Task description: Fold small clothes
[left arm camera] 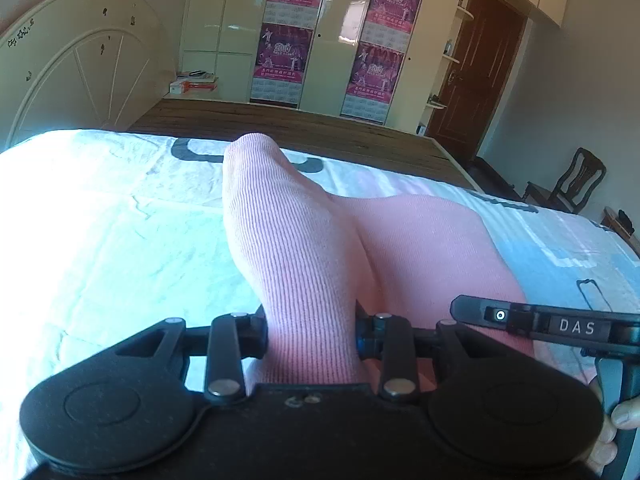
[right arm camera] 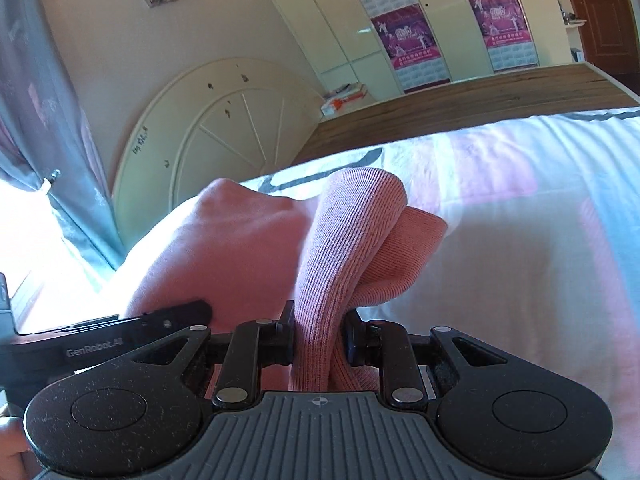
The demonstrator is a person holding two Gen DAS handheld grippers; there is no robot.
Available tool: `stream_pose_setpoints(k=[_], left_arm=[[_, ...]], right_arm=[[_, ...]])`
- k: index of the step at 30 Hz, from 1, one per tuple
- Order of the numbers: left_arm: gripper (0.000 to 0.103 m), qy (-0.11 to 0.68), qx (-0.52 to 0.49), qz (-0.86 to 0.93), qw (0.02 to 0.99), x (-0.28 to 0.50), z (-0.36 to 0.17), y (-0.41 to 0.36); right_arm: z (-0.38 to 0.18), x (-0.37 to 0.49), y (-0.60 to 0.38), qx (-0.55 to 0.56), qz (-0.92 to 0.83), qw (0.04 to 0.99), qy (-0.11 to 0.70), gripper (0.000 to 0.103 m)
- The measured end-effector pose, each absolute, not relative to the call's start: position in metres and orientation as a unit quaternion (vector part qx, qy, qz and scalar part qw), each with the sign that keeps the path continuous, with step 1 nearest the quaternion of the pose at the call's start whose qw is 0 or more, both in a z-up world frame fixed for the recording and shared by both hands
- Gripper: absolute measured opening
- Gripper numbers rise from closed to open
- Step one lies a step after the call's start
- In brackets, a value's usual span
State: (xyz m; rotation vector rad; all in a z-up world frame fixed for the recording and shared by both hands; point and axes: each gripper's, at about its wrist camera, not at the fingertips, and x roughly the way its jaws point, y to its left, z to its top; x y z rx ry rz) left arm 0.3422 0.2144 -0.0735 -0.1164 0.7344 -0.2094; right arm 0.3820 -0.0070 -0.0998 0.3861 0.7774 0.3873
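A pink ribbed garment (left arm camera: 296, 248) is clamped between the fingers of the left gripper (left arm camera: 311, 336), the cloth bunched into a thick fold that rises up and away from the jaws. The rest of it is spread low over the bed (left arm camera: 100, 240), on a white sheet printed with pale pink bands and dark lettering.

In the right wrist view, another part of the same pink knit is pinched in the right gripper (right arm camera: 318, 338) — a narrow doubled strip stands between the jaws, and a folded flap hangs just beyond it. The body of the left gripper is seen at the lower left edge of this view, close beside the right one.

Behind the bed, a cream round-topped headboard (left arm camera: 76, 64) is leaned against the wall, and a cream wardrobe (left arm camera: 236, 20) is hung with purple posters (left arm camera: 284, 60). A brown door (left arm camera: 480, 68) and a dark chair (left arm camera: 576, 184) are seen in the left wrist view — both at the right.
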Motion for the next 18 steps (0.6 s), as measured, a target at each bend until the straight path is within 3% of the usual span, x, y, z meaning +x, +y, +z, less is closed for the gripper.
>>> stream_pose_setpoints(k=[5, 7, 10, 18], left_arm=[[0.041, 0.392, -0.052, -0.080, 0.915, 0.356, -0.115, 0.243], [0.059, 0.388, -0.046, -0.079, 0.917, 0.356, -0.127, 0.249], [0.071, 0.381, -0.036, -0.068, 0.921, 0.352, -0.129, 0.249], [0.070, 0.358, -0.040, -0.058, 0.931, 0.303, -0.102, 0.270]], right_arm=[[-0.134, 0.404, 0.010, 0.156, 0.144, 0.892, 0.399, 0.021], [-0.142, 0.410, 0.006, 0.153, 0.129, 0.894, 0.402, 0.021], [-0.145, 0.410, 0.011, 0.111, 0.125, 0.900, 0.401, 0.022], [-0.117, 0.380, 0.011, 0.104, 0.132, 0.916, 0.365, 0.022]])
